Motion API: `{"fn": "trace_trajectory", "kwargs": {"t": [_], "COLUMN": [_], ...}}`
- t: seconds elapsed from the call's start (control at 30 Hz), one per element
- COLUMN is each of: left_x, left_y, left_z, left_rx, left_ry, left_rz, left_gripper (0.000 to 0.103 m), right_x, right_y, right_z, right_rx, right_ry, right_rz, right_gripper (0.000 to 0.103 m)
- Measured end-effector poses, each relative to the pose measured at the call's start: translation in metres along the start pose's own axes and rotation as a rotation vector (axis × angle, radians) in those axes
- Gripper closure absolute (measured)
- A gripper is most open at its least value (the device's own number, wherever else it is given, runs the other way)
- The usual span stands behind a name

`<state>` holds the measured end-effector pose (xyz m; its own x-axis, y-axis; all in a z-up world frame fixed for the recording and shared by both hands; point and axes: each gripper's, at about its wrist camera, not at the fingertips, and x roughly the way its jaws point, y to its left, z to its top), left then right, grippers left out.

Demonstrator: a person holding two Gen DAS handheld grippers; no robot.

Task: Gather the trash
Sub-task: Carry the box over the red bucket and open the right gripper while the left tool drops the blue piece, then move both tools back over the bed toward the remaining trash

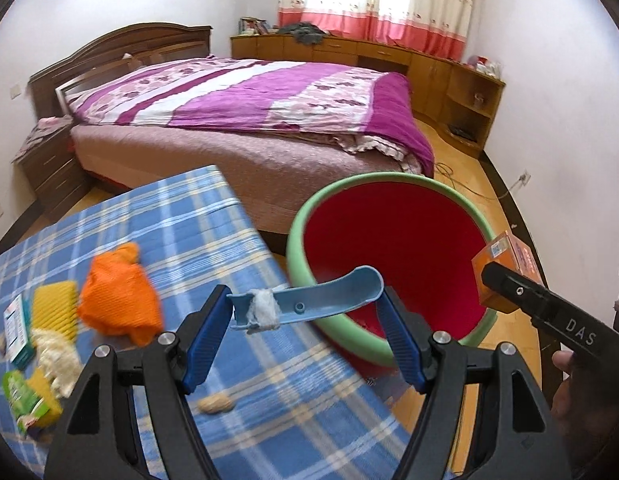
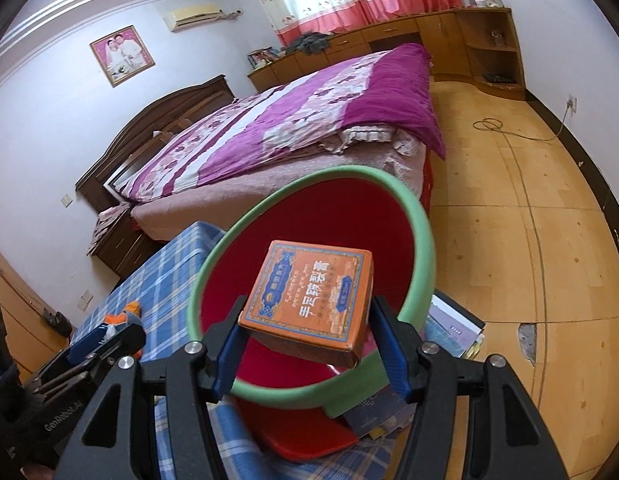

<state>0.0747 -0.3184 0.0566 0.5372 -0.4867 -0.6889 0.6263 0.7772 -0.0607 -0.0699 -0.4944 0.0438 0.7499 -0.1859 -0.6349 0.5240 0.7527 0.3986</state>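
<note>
A red bin with a green rim (image 1: 389, 178) (image 2: 423, 248) stands beside the blue plaid table (image 1: 181, 216) (image 2: 165, 272). My left gripper (image 1: 305, 308) is shut on a light-blue plastic piece (image 1: 321, 296) with white fluff wrapped round it, held at the bin's near rim. My right gripper (image 2: 305, 320) is shut on an orange cardboard box (image 2: 309, 300) held over the bin's mouth; the box also shows in the left wrist view (image 1: 505, 264). The left gripper shows at the lower left of the right wrist view (image 2: 105, 336).
On the table lie an orange cloth (image 1: 117, 296), a yellow sponge (image 1: 55, 308), white fluff (image 1: 55, 356), a green packet (image 1: 25, 400), a small box (image 1: 17, 332) and a peanut (image 1: 215, 404). Books (image 2: 453, 328) lie by the bin. A bed (image 1: 249, 120) stands beyond.
</note>
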Motion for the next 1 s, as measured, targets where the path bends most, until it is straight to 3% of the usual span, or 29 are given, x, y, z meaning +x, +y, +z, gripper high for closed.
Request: {"fn": "trace_trajectory", "kwargs": {"t": [0.43,0.5,0.57,1.0], "left_x": [0.045,0.047,0.047,0.038], "left_y": [-0.030,-0.030,-0.029,-0.015], "left_z": [0.010,0.010,0.009,0.003], "left_rx": [0.090,0.085,0.079,0.026], "left_ry": [0.022,0.022,0.017,0.017], "left_rz": [-0.059,-0.061,-0.057,-0.044], "left_gripper": [0.028,0.028,0.020,0.020], "right_x": [0.017,0.020,0.021,0.021], "right_y": [-0.018,-0.019,-0.019,-0.012], "right_z": [0.012,0.012,0.012,0.012], "right_rx": [0.022,0.021,0.026,0.021], "right_ry": [0.003,0.005,0.006,0.011], "right_rz": [-0.022,-0.023,-0.018,0.012], "right_gripper": [0.040,0.040,0.039,0.036]}}
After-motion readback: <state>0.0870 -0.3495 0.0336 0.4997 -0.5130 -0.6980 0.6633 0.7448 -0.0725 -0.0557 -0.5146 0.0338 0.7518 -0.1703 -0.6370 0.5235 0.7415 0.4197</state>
